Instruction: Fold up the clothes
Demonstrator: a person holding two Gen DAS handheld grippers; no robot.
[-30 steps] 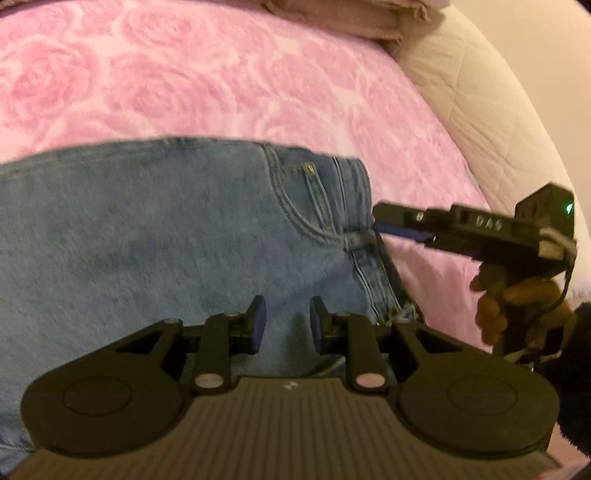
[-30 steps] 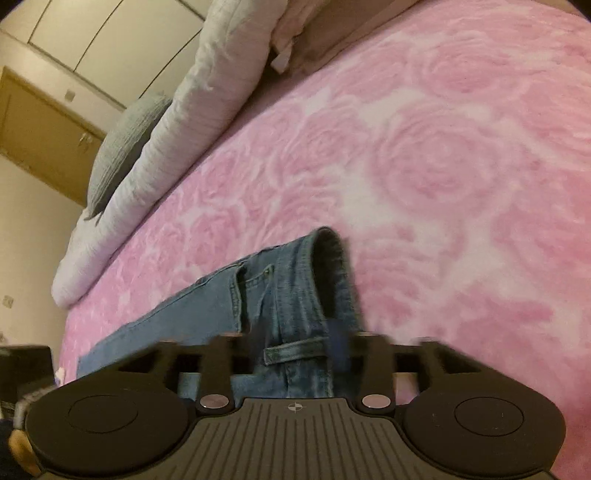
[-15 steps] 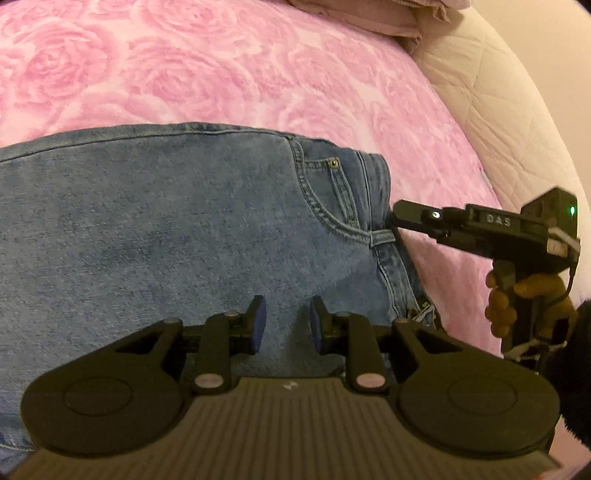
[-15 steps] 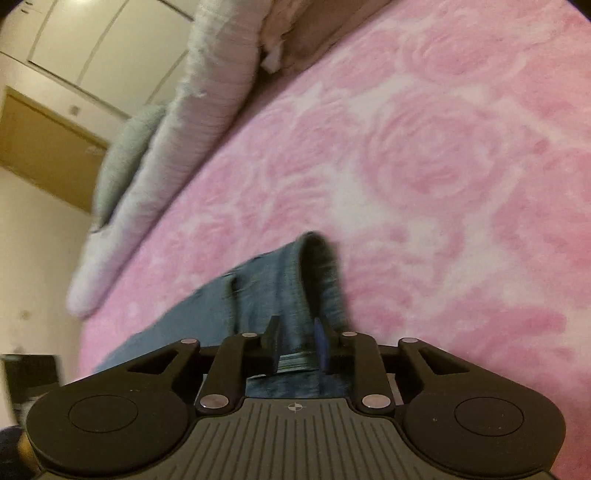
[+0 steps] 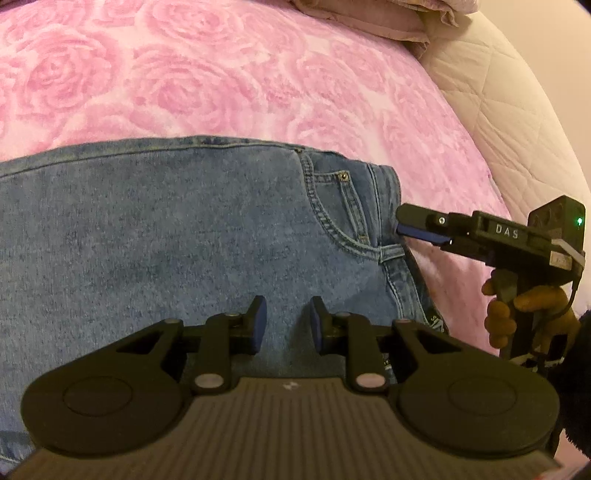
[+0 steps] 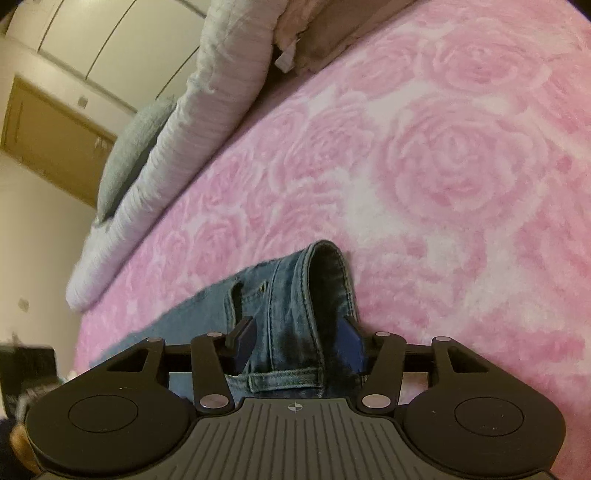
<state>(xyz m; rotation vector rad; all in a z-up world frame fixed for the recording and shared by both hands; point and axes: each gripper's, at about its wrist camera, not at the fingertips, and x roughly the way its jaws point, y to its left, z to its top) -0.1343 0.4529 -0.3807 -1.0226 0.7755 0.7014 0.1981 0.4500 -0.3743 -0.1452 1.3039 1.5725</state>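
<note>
A pink rose-patterned blanket covers the bed ahead of both grippers. A cream quilted edge runs along the far right of the left gripper, with a mauve folded cloth beyond it at the top. From the right gripper, a long pale striped bolster and a grey pillow lie far off to the left, and behind them stand a wooden door and pale cupboard panels.

The blue jeans lie flat on the blanket, spread directly under and ahead of the left gripper, waistband to its right. That gripper hovers over the denim with a moderate gap between its 2 pads, gripping nothing. The right gripper meets the waistband edge, held by a hand. Its wrist view shows the fingers spread wide, straddling the raised waistband fold and belt loop, the pads not pressing the cloth.

Compared with 0.5 s ago, the right gripper's fingers have opened from a narrow pinch to a wide stance, while the left gripper's gap is unchanged and the jeans sit slightly lower in its view.
</note>
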